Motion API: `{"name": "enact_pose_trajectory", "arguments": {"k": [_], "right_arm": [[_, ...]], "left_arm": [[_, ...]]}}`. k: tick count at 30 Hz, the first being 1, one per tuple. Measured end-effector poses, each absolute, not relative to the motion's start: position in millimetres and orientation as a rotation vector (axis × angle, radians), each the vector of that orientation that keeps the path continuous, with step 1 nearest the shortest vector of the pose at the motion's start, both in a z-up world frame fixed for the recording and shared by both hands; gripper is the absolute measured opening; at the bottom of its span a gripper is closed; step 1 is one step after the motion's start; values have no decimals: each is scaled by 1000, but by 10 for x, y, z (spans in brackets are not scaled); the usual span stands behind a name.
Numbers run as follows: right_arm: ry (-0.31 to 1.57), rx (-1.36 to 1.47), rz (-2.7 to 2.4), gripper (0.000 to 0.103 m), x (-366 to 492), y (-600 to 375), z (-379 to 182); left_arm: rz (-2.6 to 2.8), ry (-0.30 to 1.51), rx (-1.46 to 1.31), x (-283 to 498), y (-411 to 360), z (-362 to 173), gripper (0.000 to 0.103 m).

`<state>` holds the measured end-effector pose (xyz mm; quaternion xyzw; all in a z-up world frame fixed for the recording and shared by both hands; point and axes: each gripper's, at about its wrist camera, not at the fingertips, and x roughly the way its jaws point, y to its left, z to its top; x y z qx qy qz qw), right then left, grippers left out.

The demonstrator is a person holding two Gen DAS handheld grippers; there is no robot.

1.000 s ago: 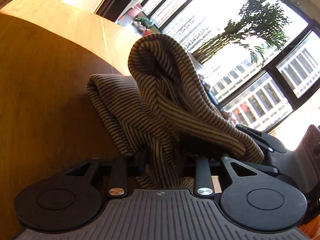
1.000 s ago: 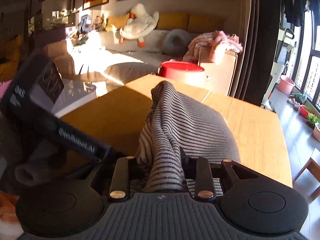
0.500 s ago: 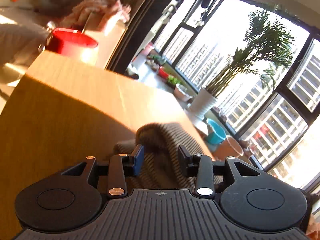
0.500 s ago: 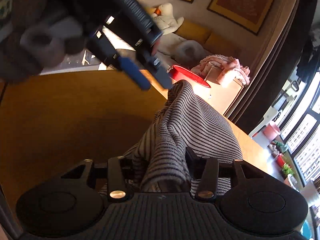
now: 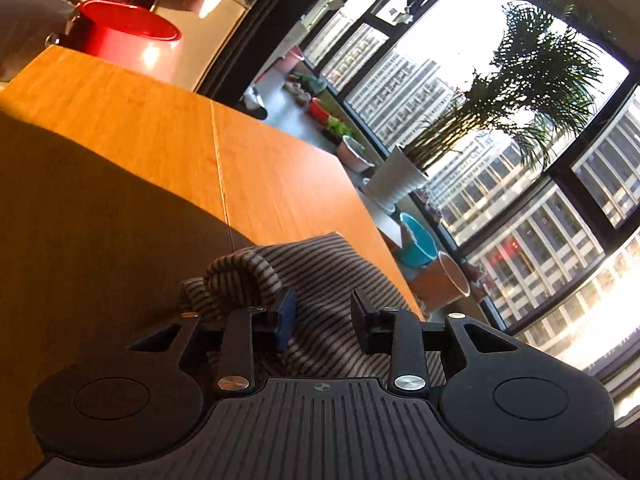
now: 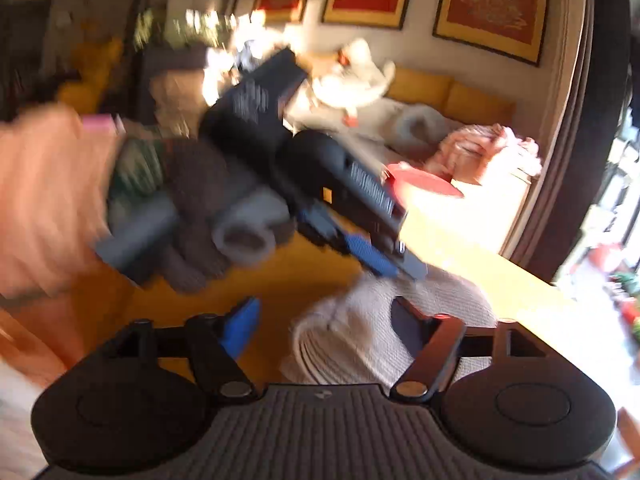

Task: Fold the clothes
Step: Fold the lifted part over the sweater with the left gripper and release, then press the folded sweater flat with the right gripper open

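A brown and cream striped garment [image 5: 320, 276] lies bunched on the wooden table [image 5: 132, 160], near its right edge. My left gripper [image 5: 324, 316] is open just above it, with nothing between the jaws. In the blurred right wrist view the same garment [image 6: 360, 332] lies on the table under my right gripper [image 6: 326, 326], which is wide open and empty. The left gripper [image 6: 372, 260] also shows there, held by a gloved hand, above the far part of the garment.
A red round tub [image 5: 128, 36] stands beyond the table's far end. Plant pots [image 5: 396, 180] and a blue bucket [image 5: 416, 240] stand on the floor by the windows to the right. A sofa [image 6: 420, 108] with cushions and a pink cloth pile sits behind.
Both grippers have opened and let go of the striped garment, which has dropped from a raised hump to a low heap on the table. The right view has swung quickly.
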<state>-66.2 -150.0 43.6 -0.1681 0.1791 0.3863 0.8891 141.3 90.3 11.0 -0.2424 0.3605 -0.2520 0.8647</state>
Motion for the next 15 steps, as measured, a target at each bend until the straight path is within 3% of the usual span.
{"name": "enact_pose_trajectory", "arguments": {"k": [3, 6, 11, 15], "right_arm": [[338, -228, 824, 100, -651, -1753, 650], [374, -154, 727, 101, -515, -1854, 583], [513, -216, 564, 103, -343, -1656, -21], [443, -379, 609, 103, -594, -1466, -52]], "left_arm": [[-520, 741, -476, 1387, 859, 116, 34], [-518, 732, -462, 1369, 850, 107, 34], [-523, 733, -463, 1347, 883, 94, 34], [-520, 729, -456, 1336, 886, 81, 35]]}}
